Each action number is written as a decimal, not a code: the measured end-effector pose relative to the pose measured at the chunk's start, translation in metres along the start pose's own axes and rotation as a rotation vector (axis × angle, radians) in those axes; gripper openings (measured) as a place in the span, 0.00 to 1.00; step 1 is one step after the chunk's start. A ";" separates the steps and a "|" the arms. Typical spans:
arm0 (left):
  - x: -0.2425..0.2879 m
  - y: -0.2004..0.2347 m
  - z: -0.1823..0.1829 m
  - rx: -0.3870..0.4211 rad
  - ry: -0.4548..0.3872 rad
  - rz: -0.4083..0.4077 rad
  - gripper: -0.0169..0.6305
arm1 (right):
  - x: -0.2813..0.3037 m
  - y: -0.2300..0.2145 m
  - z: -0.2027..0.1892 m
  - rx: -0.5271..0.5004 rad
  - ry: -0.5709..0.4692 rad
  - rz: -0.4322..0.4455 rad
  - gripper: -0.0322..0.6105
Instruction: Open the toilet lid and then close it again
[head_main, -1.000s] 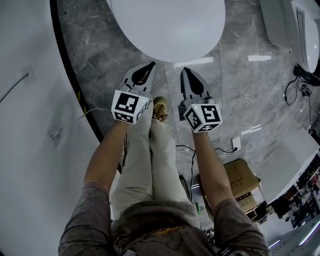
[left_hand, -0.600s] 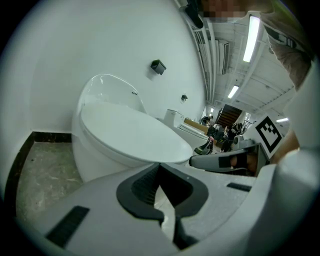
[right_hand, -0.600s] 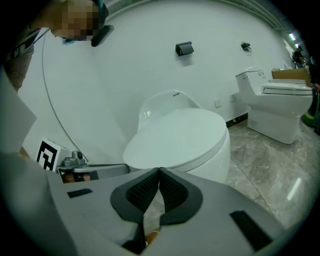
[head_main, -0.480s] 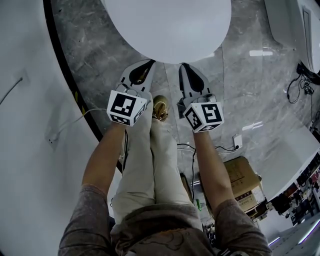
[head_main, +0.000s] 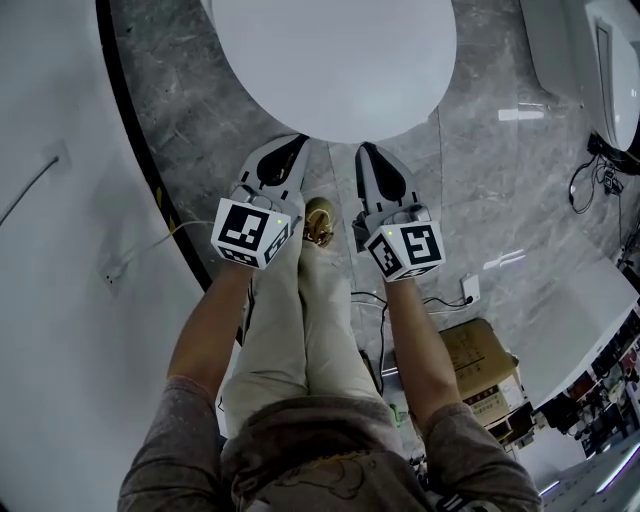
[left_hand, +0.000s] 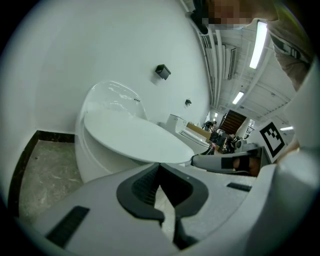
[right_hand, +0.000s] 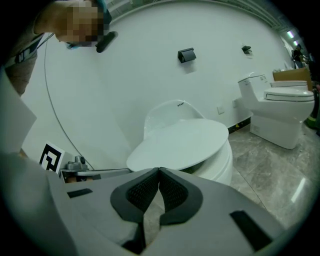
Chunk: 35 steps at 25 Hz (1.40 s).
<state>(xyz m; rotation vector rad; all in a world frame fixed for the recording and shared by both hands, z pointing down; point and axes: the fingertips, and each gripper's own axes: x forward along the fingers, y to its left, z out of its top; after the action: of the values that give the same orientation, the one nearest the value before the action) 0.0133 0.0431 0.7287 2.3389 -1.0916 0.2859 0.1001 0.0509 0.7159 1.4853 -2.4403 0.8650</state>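
Since a second ago: both grippers have risen and closed in on the toilet lid (head_main: 330, 60); their tips, which sat short of its front rim, now lie at that rim.

Toilet lid: white oval, down over the bowl. The right gripper view shows a thin dark gap under its front edge.

Left gripper (head_main: 298, 140): tip at the lid's front rim, left of centre. Claw together, pads meeting, nothing between them.

Right gripper (head_main: 363, 148): tip at the lid's front rim, right of centre, just beside the left one. Claw also together, and empty.

Whether either tip touches the lid, no view shows.

Shoe (head_main: 320, 218): on the grey marble floor (head_main: 200, 120), below the lid's front rim, between the two grippers.

Second toilet (right_hand: 280, 107): well apart from the lid, to its right along the white wall (right_hand: 150, 60).
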 end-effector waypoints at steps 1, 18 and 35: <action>-0.003 -0.003 0.007 -0.002 -0.004 0.001 0.04 | -0.003 0.003 0.008 0.001 -0.007 0.004 0.09; -0.041 -0.018 0.228 -0.031 -0.125 0.059 0.04 | -0.005 0.065 0.229 -0.100 -0.074 0.021 0.09; -0.004 0.051 0.416 -0.028 -0.126 0.075 0.04 | 0.098 0.092 0.419 -0.094 -0.104 -0.001 0.09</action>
<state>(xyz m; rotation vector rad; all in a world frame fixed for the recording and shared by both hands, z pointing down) -0.0423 -0.2112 0.4007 2.3209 -1.2375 0.1521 0.0399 -0.2219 0.3764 1.5348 -2.5144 0.6793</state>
